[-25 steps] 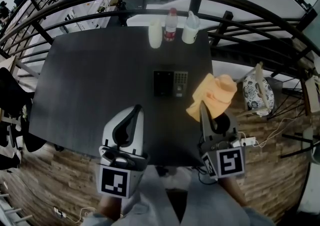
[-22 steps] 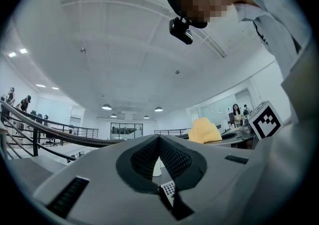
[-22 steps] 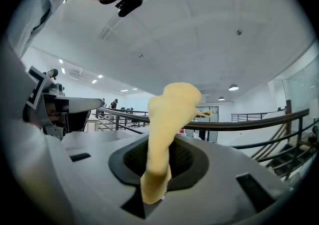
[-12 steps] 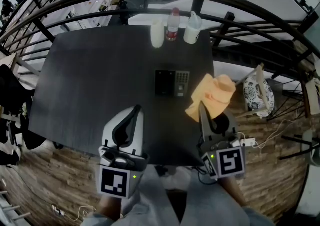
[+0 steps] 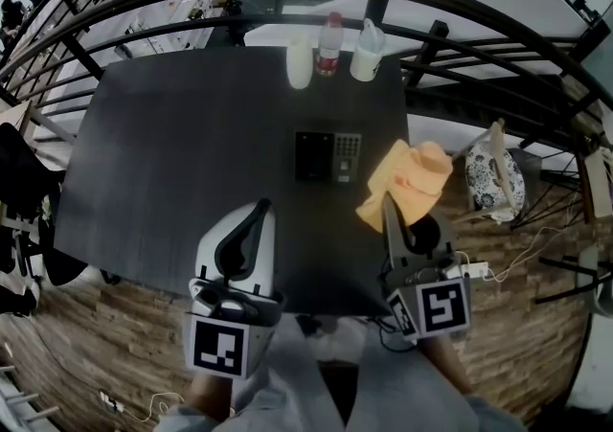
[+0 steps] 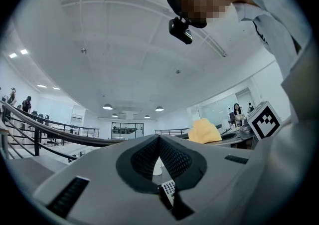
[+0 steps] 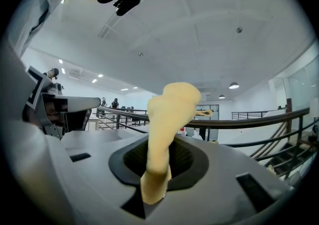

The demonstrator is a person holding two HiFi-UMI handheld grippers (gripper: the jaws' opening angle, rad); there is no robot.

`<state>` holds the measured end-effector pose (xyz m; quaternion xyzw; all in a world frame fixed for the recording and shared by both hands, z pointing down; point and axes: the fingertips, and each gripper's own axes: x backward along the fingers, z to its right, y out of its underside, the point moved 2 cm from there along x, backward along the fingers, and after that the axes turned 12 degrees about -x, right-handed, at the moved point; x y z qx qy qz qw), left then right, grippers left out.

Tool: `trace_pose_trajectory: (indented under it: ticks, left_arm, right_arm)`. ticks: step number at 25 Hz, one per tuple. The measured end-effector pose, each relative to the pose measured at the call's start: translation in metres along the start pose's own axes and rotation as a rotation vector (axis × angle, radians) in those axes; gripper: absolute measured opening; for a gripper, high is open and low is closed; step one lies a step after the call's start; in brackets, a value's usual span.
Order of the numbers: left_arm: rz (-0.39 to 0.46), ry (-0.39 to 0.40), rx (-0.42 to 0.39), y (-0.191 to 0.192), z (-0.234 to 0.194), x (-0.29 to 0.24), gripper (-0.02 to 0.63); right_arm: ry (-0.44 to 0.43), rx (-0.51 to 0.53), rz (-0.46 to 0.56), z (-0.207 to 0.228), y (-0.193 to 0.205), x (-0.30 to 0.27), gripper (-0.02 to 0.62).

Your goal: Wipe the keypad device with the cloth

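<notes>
Going by how things sit, the actual wiping hasn't started yet. The flat black keypad device with a grey button pad (image 5: 327, 157) lies near the middle of the dark rectangular tabletop (image 5: 172, 152), and nothing is touching it. The crumpled orange cloth (image 5: 414, 179) is just to its right, around the tabletop's right edge, and looks to be held clear of the device. So I'd say grabbing the cloth is done. What's left is bringing it over onto the keypad and rubbing it across.

The left tongs (image 5: 260, 206) hover over the near edge with tips pressed together and nothing between them, well short of the device. The right tongs (image 5: 386, 202) are clamped on one end of the cloth. In the right gripper view the rest of the cloth sticks up out of the pads.
</notes>
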<state>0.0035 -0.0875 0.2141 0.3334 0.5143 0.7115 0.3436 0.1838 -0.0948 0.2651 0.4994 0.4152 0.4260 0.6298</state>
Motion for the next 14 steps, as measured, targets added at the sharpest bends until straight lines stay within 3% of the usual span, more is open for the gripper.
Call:
trace_pose_trajectory:
  ticks: [14]
  left_arm:
    - [-0.01, 0.012, -0.003, 0.0014, 0.003, -0.003, 0.012]
  right_arm:
    - [0.0, 0.002, -0.007, 0.0028, 0.0, -0.0015, 0.069]
